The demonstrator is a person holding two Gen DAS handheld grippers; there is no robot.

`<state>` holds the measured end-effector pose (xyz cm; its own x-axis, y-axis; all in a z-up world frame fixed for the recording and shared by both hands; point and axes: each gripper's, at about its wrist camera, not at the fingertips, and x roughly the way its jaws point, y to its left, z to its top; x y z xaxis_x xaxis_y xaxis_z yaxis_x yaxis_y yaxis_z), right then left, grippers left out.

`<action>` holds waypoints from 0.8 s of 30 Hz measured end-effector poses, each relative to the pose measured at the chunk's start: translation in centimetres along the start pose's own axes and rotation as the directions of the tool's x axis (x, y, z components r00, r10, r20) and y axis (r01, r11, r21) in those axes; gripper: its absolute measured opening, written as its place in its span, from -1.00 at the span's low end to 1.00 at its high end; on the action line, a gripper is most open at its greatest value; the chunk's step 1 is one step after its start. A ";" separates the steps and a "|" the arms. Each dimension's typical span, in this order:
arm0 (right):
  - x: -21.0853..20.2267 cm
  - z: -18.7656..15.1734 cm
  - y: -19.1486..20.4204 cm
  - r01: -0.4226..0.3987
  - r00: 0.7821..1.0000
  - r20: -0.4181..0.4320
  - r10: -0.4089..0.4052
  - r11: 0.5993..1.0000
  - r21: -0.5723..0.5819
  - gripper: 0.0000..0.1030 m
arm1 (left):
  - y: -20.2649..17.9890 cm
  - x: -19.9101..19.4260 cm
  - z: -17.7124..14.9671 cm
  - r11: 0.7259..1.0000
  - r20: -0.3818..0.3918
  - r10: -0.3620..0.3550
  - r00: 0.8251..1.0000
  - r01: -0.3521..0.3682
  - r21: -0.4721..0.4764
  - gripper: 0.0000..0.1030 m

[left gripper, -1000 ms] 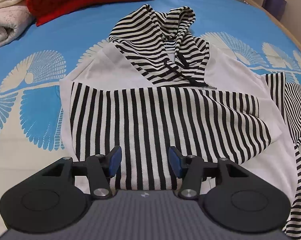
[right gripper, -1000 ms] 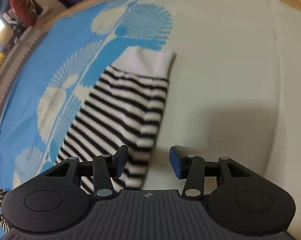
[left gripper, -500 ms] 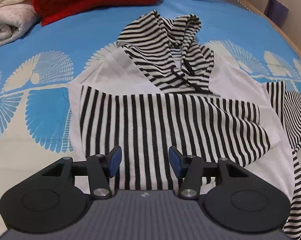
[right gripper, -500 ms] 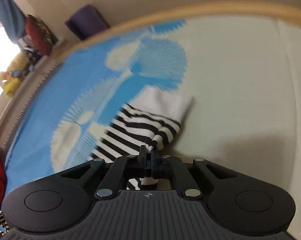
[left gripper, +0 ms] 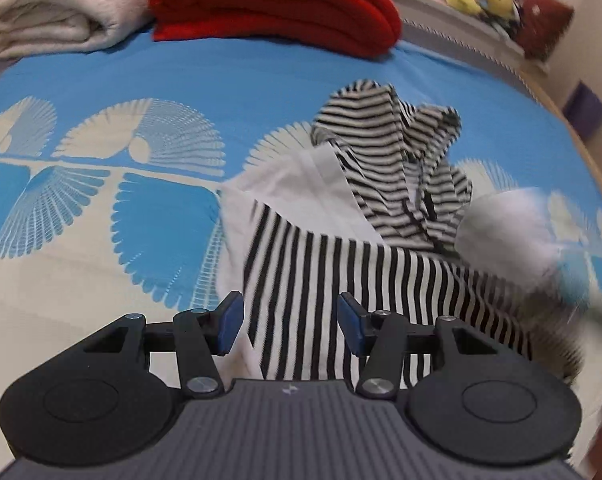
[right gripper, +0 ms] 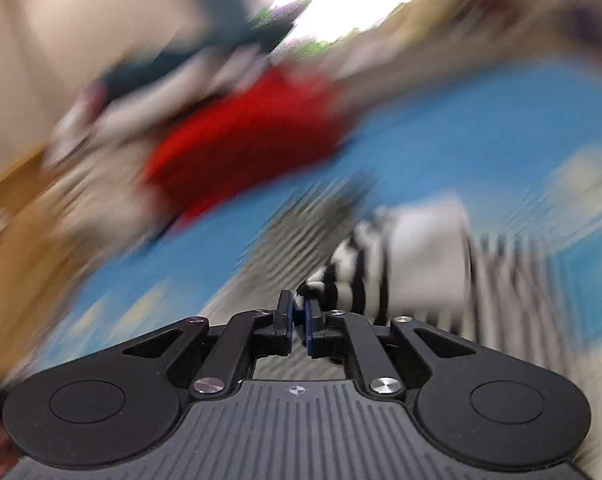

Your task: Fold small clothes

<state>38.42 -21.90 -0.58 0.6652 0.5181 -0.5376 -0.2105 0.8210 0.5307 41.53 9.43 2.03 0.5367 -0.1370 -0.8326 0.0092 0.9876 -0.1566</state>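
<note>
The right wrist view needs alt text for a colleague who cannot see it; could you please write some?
The right gripper is pinched on the striped sleeve of a hoodie, its white cuff hanging just beyond the fingers. Behind it everything is streaked by motion blur: a blue patterned bedspread, a red blanket, and a bright window at the top.

A black-and-white striped hoodie [left gripper: 325, 280] lies on the bed, hood [left gripper: 397, 160] bunched, its white-cuffed striped sleeve [right gripper: 365, 276] lifted and blurred above it.
</note>
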 end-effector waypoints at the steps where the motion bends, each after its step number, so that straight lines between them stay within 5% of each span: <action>1: 0.7 -0.6 0.9 0.005 0.998 -0.060 -0.005 1.000 -0.010 -0.84 | 0.4 -0.2 0.2 1.000 0.002 -0.005 1.000 0.005 -0.014 0.10; 4: 0.4 -0.9 1.7 0.118 0.984 -0.134 -0.114 0.993 0.021 -0.65 | 1.2 -0.4 0.4 0.999 0.001 -0.007 1.000 0.007 -0.041 0.10; 7: -1.7 -0.1 0.0 0.222 0.973 -0.102 -0.208 0.963 0.152 -0.38 | 1.4 -0.1 0.3 0.999 -0.009 -0.008 1.000 0.008 -0.054 0.10; 9: -2.4 -0.1 -1.5 0.262 0.965 -0.062 -0.254 0.940 0.220 -0.37 | 1.2 0.5 0.0 0.998 -0.026 -0.013 1.000 0.011 -0.054 0.10; 12: -1.9 -0.4 -4.0 0.417 0.907 -0.102 -0.408 0.847 0.329 -0.34 | 1.0 1.9 -0.7 0.998 -0.061 -0.008 0.998 0.004 -0.056 0.10; 14: -1.3 -0.3 -5.2 0.424 0.905 -0.143 -0.401 0.813 0.399 -0.34 | 1.1 3.0 -1.1 0.998 -0.088 -0.008 0.996 0.002 -0.070 0.09; 20: -1.6 0.6 -6.2 0.404 0.915 -0.160 -0.372 0.837 0.369 -0.34 | 1.9 6.8 -2.0 0.986 -0.167 -0.032 0.985 0.004 -0.166 0.04; 24: -1.0 1.0 -7.7 0.413 0.910 -0.191 -0.367 0.814 0.409 -0.34 | 2.7 8.9 -2.5 0.968 -0.205 -0.066 0.977 0.012 -0.250 0.02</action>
<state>40.09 -28.99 -3.52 0.5461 0.2164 -0.8093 0.3967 0.7841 0.4774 44.24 10.73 -7.10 0.3504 -0.2141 -0.9118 -0.1956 0.9353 -0.2948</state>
